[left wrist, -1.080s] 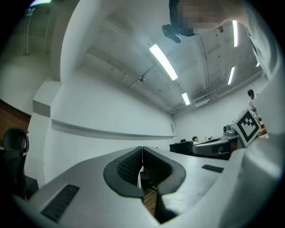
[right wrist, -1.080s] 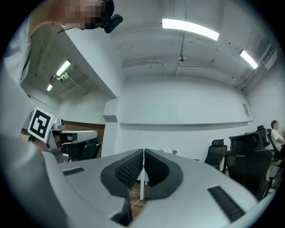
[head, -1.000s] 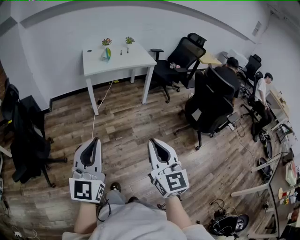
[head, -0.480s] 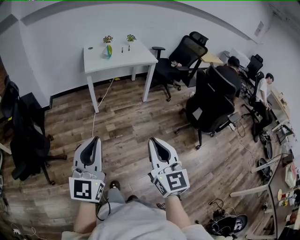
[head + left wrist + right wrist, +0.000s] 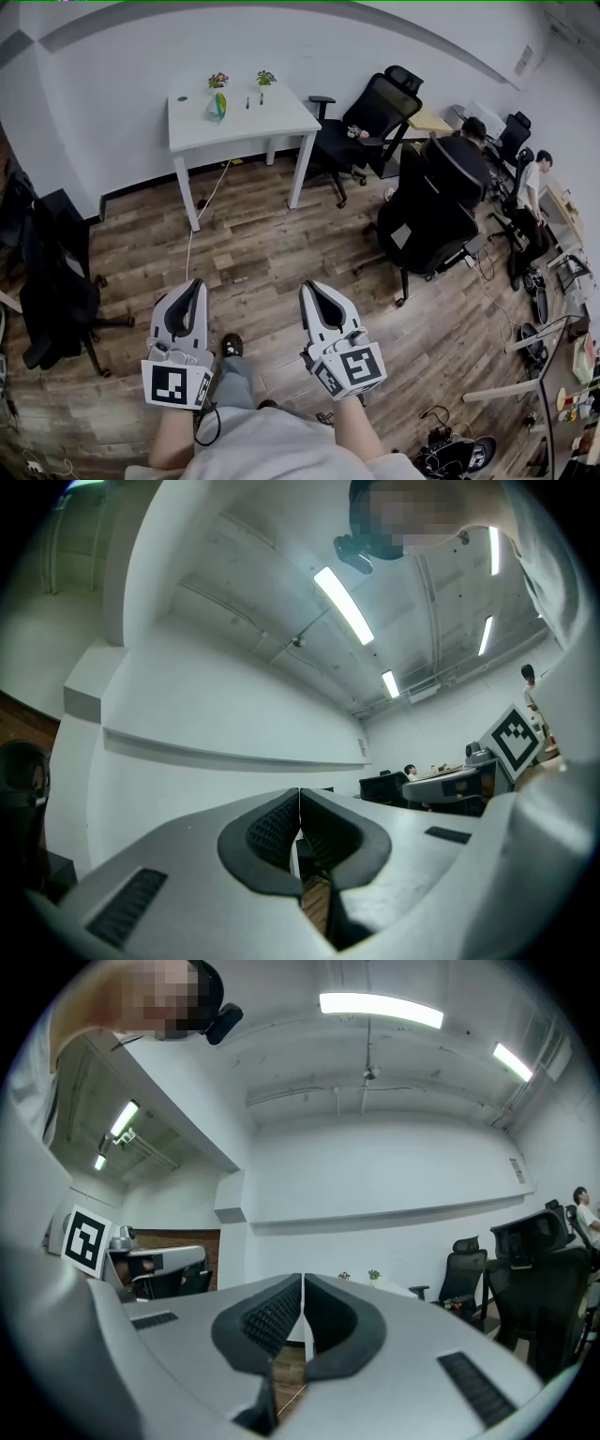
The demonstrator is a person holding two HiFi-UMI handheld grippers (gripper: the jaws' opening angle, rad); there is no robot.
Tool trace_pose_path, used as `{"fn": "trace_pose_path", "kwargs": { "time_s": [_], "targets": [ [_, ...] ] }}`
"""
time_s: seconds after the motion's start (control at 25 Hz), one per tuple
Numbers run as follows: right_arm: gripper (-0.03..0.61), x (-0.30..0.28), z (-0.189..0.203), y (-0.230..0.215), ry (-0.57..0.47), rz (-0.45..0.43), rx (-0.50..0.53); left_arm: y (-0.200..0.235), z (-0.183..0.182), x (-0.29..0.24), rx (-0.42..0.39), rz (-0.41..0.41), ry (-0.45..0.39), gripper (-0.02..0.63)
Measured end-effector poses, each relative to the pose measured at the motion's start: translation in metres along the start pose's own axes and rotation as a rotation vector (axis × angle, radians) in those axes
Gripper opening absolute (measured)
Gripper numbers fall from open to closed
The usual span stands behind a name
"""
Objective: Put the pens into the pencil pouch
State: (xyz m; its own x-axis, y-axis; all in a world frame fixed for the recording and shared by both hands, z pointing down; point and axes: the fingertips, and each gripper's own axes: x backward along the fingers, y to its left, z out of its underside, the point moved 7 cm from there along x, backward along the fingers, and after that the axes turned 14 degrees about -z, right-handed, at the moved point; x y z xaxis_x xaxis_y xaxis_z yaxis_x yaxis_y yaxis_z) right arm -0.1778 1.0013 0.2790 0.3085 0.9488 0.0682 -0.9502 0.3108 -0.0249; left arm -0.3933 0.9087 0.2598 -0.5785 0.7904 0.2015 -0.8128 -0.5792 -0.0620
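The person stands on a wooden floor point(image 5: 272, 253) and holds both claws out in front, close to the body and well apart from the task's things.

The left claw point(image 5: 194, 285) is clenched. In the left gripper view its ribbed pads point(image 5: 269, 830) meet along one line with nothing between them. The right claw point(image 5: 307, 287) is clenched too, and in the right gripper view its pads point(image 5: 269, 1323) are pressed together on nothing. Each claw carries a marker cube at its near end, one on the left point(image 5: 176, 384) and one on the right point(image 5: 354, 367).

The white tabletop point(image 5: 281, 117) stands far across the floor, against the white wall and left of centre. Two small potted plants sit by its far edge, one to the left point(image 5: 217, 81) and one to the right point(image 5: 265, 78). Just near the left plant lies a green and yellow thing point(image 5: 217, 104), which may be the pencil pouch but is too small to tell. To its right, apart from it, are two thin dark things point(image 5: 247, 101) point(image 5: 262, 97), possibly the pens.

A thin cable point(image 5: 202, 211) runs from the tabletop down to the floor. One of the black office chairs stands just right of the tabletop point(image 5: 370, 112). A larger one is further right and nearer point(image 5: 436, 202), and another is at the left edge point(image 5: 52, 281). Two people point(image 5: 473, 129) point(image 5: 534, 173) are at the far right.
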Motion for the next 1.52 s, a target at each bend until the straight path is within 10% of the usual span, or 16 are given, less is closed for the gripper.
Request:
{"fn": "trace_pose_path", "kwargs": {
  "time_s": [0.76, 1.52],
  "targets": [
    [0.03, -0.269, -0.016, -0.146, -0.046, 0.038, 0.063, 0.138, 0.039, -0.275, -0.007, 0.004, -0.06, 0.025],
    [0.03, -0.397, 0.013, -0.242, -0.039, 0.033, 0.031, 0.189, 0.098, -0.418, -0.001, 0.0, -0.02, 0.025]
  ]
}}
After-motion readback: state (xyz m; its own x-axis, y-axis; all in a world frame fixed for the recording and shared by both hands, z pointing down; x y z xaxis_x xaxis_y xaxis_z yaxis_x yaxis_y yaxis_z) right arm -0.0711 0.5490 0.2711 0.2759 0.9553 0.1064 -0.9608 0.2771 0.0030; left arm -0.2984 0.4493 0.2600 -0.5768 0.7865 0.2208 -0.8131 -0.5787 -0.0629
